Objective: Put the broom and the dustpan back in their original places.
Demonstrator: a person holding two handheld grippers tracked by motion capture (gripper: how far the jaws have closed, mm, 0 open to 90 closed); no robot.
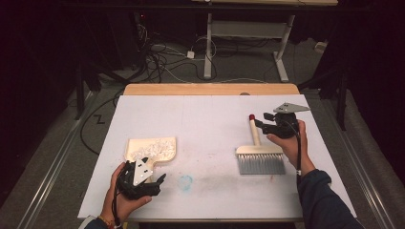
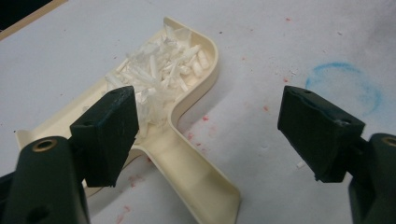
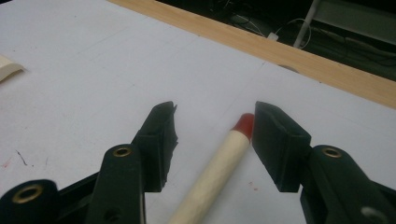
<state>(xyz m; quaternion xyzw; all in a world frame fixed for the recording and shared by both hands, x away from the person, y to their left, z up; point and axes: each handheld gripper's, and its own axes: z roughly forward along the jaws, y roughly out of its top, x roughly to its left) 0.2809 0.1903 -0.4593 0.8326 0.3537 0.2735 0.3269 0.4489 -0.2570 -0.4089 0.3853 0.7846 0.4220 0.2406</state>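
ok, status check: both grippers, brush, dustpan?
Left gripper open over dustpan handle. Right gripper open, brush handle between its jaws, ungripped. White scraps sit in the pan. Nothing in the way.

The dustpan [image 1: 152, 149] lies on the table [image 1: 210, 124] just ahead of the left tool [image 1: 152, 183], with its handle [image 2: 196, 182] running back between that tool's spread jaws, nearer one jaw, apart from both. A heap of scraps [image 2: 161, 70] sits in the dustpan's tray, beyond the jaws. A chalk ring [image 2: 343, 86] lies on the table beside the other jaw, on the side towards the right tool [image 1: 260, 123]. The hand brush [image 1: 260, 157] lies well apart from the dustpan, its bristle head towards the person and its handle [image 3: 219, 168] pointing away, passing between the right tool's parted jaws; the handle's tip [image 3: 243, 123] lies just beside one jaw.
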